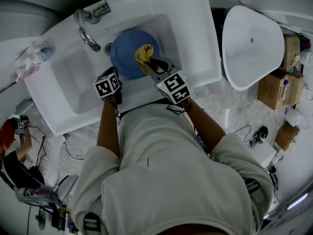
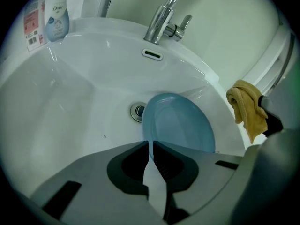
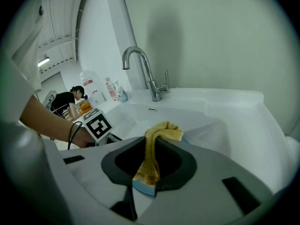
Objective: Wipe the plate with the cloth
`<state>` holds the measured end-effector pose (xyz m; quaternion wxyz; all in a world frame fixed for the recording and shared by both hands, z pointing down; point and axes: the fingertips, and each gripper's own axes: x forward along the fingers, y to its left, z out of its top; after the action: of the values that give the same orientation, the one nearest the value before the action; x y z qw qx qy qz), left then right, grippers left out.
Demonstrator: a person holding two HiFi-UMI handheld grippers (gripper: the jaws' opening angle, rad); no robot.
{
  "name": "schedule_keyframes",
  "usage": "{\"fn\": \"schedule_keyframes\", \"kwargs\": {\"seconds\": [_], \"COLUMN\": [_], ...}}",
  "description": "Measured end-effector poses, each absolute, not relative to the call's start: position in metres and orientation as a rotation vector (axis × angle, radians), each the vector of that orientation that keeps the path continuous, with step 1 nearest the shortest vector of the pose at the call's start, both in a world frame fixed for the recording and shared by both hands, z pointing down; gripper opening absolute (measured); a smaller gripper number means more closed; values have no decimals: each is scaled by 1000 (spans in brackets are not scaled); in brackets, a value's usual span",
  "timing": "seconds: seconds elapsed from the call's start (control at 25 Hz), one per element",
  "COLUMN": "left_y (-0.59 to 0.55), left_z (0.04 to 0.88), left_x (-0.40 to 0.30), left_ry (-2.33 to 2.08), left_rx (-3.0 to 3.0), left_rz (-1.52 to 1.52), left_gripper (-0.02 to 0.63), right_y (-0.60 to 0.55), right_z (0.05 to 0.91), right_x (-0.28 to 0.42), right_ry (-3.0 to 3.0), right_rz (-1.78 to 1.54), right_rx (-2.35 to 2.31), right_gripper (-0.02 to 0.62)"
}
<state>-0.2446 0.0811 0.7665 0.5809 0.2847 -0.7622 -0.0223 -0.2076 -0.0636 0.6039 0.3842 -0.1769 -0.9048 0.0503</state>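
"Left gripper (image 2: 151, 143) pinched shut on the plate (image 2: 180, 123), right at its near rim. Why?"

"Probably to hold it tilted in the sink (image 2: 61, 107), steady for wiping. Right gripper (image 3: 151, 144) is clamped on the cloth (image 3: 163, 131), which hangs just right of the left one."

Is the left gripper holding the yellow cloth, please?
No, the left gripper pinches the blue plate; the right gripper holds the yellow cloth.

The one legible word is the brand "Dove", printed in dark blue on the white bottle (image 2: 57, 13) standing at the back corner of the sink (image 2: 112, 29). Just beside it, a container (image 2: 32, 25) bears a red-and-white label; its print is too small to read.
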Motion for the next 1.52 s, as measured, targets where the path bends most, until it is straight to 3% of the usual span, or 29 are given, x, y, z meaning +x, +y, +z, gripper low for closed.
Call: {"fn": "schedule_keyframes", "kwargs": {"seconds": [1.04, 1.52], "left_y": [76, 77], "left_z": [794, 769], "left_x": [-248, -248], "left_ry": [-1727, -1773], "left_rx": [619, 648], "left_rz": [-194, -160], "left_gripper": [57, 57], "right_y": [-61, -54], "right_z": [605, 604], "right_x": [-195, -203], "right_ry": [-2271, -2292], "right_rz": [120, 92], "right_rx": [-420, -472], "right_gripper": [61, 61]}}
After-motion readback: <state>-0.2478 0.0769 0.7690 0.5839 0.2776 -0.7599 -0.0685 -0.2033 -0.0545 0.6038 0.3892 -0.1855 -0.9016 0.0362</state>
